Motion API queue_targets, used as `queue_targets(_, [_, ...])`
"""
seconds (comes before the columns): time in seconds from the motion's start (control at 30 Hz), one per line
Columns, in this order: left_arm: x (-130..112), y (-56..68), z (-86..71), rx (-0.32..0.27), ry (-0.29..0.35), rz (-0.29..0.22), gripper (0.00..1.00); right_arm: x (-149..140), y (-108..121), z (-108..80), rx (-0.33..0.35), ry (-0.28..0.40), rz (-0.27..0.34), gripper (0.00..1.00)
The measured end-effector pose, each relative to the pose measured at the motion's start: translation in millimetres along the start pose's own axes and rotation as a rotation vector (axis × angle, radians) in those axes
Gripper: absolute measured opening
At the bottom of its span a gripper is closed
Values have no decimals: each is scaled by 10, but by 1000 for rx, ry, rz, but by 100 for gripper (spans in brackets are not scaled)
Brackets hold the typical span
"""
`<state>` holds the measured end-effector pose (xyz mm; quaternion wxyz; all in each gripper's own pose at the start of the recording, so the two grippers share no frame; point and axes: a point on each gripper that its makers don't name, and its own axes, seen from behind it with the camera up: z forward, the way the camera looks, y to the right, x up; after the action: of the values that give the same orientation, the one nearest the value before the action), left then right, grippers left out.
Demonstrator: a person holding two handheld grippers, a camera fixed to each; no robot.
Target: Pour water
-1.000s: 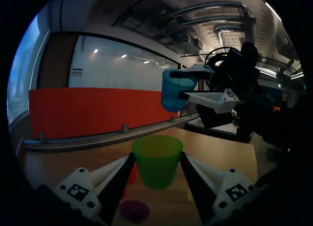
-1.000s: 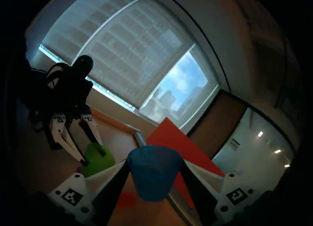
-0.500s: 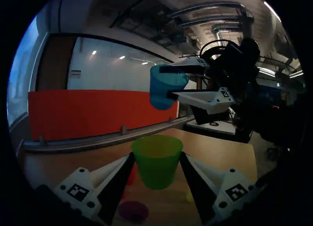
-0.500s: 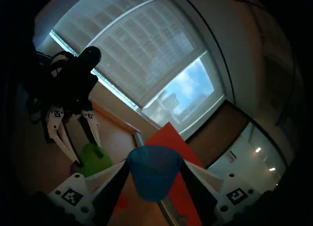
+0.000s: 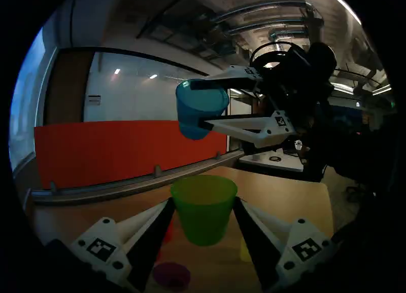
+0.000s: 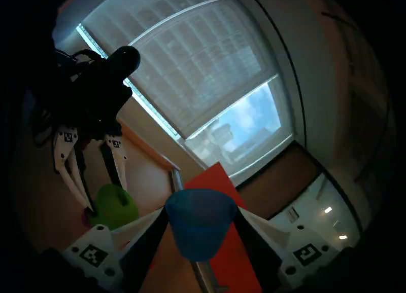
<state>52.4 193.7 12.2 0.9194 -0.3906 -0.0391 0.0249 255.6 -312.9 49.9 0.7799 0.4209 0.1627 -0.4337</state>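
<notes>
your left tongs (image 5: 203,202) are clamping the green cup (image 5: 204,219) by its sides, both fingers pressing on it, and it is sitting upright over the table (image 5: 284,194). your right tongs (image 6: 200,210) are gripping the blue cup (image 6: 199,234) the same way. in the left gripper view they are holding it higher than the green cup's rim, well apart from it.
</notes>
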Motion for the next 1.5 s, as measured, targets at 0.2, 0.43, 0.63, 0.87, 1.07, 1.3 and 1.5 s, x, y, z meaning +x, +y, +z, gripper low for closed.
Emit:
queue_targets(0.2, [-1,19,10,-4,1,0,84,60,17,12,-4,-1,-51,91])
queue_targets(0.43, [-4,32,16,-6,-2,3,84,114,9,32,-7,2,-98,91])
queue_targets(0.63, [7,42,27,-7,-3,9,84,119,-9,39,-8,-5,-151,91])
queue_targets(0.87, [15,38,47,-6,0,9,84,137,-11,42,-14,-6,-188,91])
queue_targets(1.07, [20,54,63,-8,0,11,84,149,2,43,-18,-7,-218,91])
queue_targets(1.3, [19,65,61,-9,0,14,84,143,19,49,-23,-13,-249,91])
queue_targets(1.5, [23,75,61,-11,4,9,84,148,24,45,-24,-14,-266,91])
